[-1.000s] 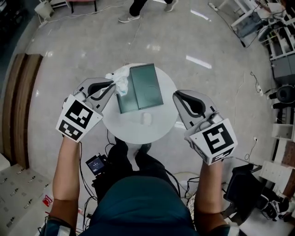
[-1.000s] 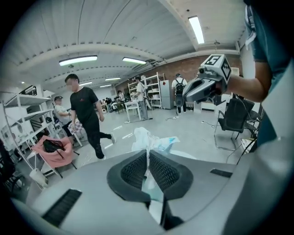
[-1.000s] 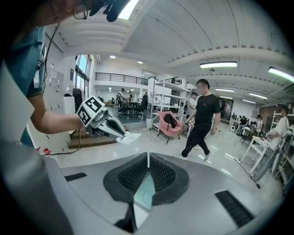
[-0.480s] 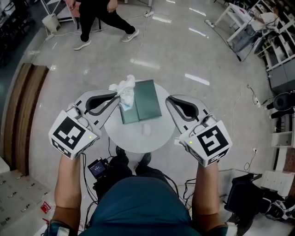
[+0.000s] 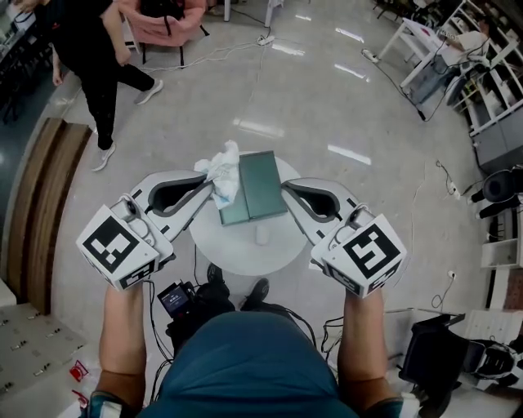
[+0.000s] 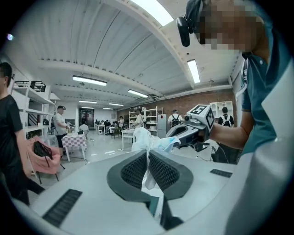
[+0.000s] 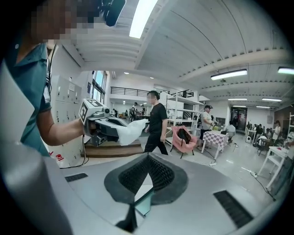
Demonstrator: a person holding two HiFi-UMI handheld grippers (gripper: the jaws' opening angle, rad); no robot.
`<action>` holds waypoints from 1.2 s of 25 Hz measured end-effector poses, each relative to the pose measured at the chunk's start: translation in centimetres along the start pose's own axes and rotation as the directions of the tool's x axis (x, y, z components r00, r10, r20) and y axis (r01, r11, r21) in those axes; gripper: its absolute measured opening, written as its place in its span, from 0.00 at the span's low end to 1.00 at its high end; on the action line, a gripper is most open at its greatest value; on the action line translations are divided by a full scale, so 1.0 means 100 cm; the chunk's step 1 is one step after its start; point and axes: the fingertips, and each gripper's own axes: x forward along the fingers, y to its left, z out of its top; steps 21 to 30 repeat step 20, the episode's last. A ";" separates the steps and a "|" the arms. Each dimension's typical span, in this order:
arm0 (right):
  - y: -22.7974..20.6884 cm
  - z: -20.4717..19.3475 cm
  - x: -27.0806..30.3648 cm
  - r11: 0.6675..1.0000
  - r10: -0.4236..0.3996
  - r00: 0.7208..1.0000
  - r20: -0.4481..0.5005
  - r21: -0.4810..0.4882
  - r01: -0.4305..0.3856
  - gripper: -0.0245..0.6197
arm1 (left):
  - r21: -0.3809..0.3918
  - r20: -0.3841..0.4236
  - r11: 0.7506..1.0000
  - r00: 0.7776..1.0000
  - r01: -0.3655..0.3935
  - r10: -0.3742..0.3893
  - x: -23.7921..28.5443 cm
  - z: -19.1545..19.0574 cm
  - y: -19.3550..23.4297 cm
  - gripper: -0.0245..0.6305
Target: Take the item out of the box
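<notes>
An open dark green box lies on a small round white table. My left gripper is shut on a crumpled white wrapper, held up over the box's left edge. In the left gripper view the wrapper sticks up from between the closed pads. My right gripper hovers at the box's right edge, its tips together with nothing in them. In the right gripper view a sliver of the green box shows below the pads, and the left gripper with the wrapper is opposite.
A small white object lies on the table in front of the box. A person in black walks at the upper left near a pink chair. A wooden platform runs along the left. Cables and a device lie on the floor under the table.
The left gripper has carried the wrapper up and slightly right, off the box's left side. The right gripper has moved in toward the box's right edge. The person behind has walked left.
</notes>
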 end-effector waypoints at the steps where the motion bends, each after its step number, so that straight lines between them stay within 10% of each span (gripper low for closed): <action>1: 0.001 0.002 -0.001 1.000 0.005 1.000 0.003 -0.003 -0.005 0.10 | 0.002 0.000 1.000 1.000 0.000 0.000 -0.001 0.002 -0.001 0.09; 30: -0.004 0.020 -0.003 1.000 0.006 1.000 0.012 -0.010 -0.006 0.10 | 0.041 -0.032 0.999 0.999 -0.017 0.018 0.000 0.005 -0.002 0.09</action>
